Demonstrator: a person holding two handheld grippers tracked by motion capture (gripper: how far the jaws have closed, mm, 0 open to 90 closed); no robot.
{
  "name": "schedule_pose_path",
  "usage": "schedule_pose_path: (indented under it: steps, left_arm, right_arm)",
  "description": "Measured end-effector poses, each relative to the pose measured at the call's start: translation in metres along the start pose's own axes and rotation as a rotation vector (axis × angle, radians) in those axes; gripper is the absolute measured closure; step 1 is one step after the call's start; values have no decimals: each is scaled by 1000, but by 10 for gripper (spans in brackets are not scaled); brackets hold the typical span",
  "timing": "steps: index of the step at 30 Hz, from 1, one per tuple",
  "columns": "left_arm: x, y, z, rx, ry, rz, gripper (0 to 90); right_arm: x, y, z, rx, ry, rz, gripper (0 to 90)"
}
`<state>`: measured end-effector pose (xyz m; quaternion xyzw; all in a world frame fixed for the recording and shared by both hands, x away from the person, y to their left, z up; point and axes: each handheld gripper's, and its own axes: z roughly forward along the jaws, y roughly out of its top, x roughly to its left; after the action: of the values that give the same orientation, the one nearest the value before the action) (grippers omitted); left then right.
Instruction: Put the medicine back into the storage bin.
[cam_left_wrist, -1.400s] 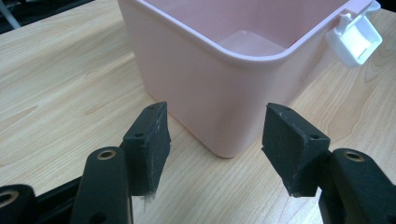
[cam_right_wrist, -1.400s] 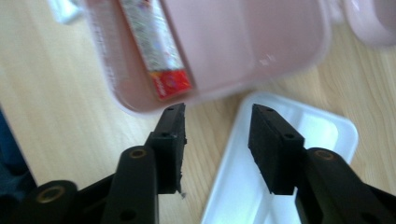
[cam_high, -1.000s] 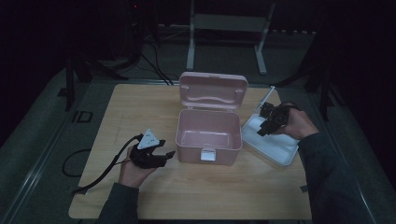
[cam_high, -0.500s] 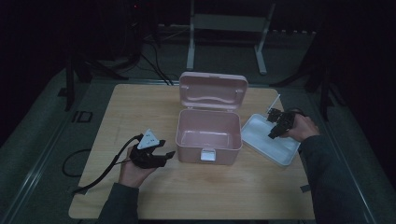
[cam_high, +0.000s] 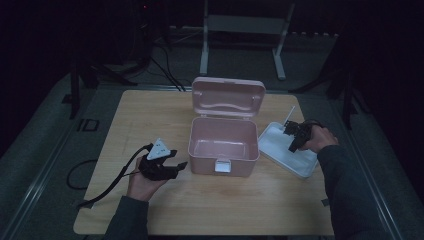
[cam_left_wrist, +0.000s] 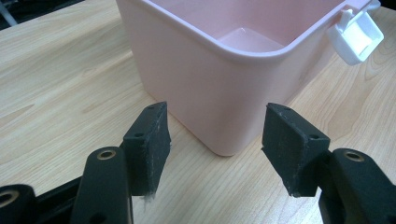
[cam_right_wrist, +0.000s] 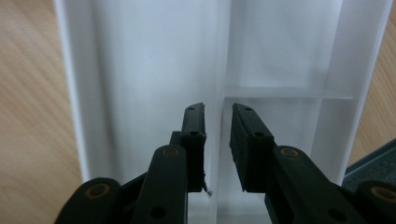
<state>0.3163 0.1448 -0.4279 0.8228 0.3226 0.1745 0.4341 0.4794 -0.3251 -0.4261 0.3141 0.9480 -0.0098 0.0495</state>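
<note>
While the open pink plastic box (cam_high: 223, 140) sat empty mid-counter, the right hand-held gripper (cam_right_wrist: 217, 140), narrowly parted, straddled the white divided plastic tray's (cam_high: 280, 145) ridge unclamped; the left hand-held gripper (cam_left_wrist: 215, 140) gaped empty. Loading seemingly remained.

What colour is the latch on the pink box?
White; the latch on the box shows best in the left gripper view.

Open box (cam_high: 223, 142) sits mid-table (cam_high: 150, 115), divided tray (cam_high: 280, 147) just right.
</note>
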Motion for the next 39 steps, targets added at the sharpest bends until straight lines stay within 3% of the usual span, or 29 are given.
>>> schedule_pose_path:
  steps: [10,14,22,28,30,37,39]
  left_arm:
    - [0,0,1,-1,-3,-1,410]
    - [0,0,1,1,-4,-1,410]
    - [-1,0,1,-6,-4,-3,410]
    - [-1,0,1,-7,-4,-3,410]
    - [-1,0,0,-7,-3,-3,410]
    - [-1,0,1,-4,-2,-1,410]
    - [-1,0,0,-5,-3,-3,410]
  right_arm:
    - [-2,8,19,52,1,-17,838]
    - [-3,8,24,49,9,-13,876]
    - [-3,8,27,54,15,-26,860]
    - [-6,5,27,29,34,-26,887]
    - [-5,3,27,18,59,-47,893]
    - [0,-6,21,15,73,-105,895]
    - [1,-11,17,11,117,-109,895]
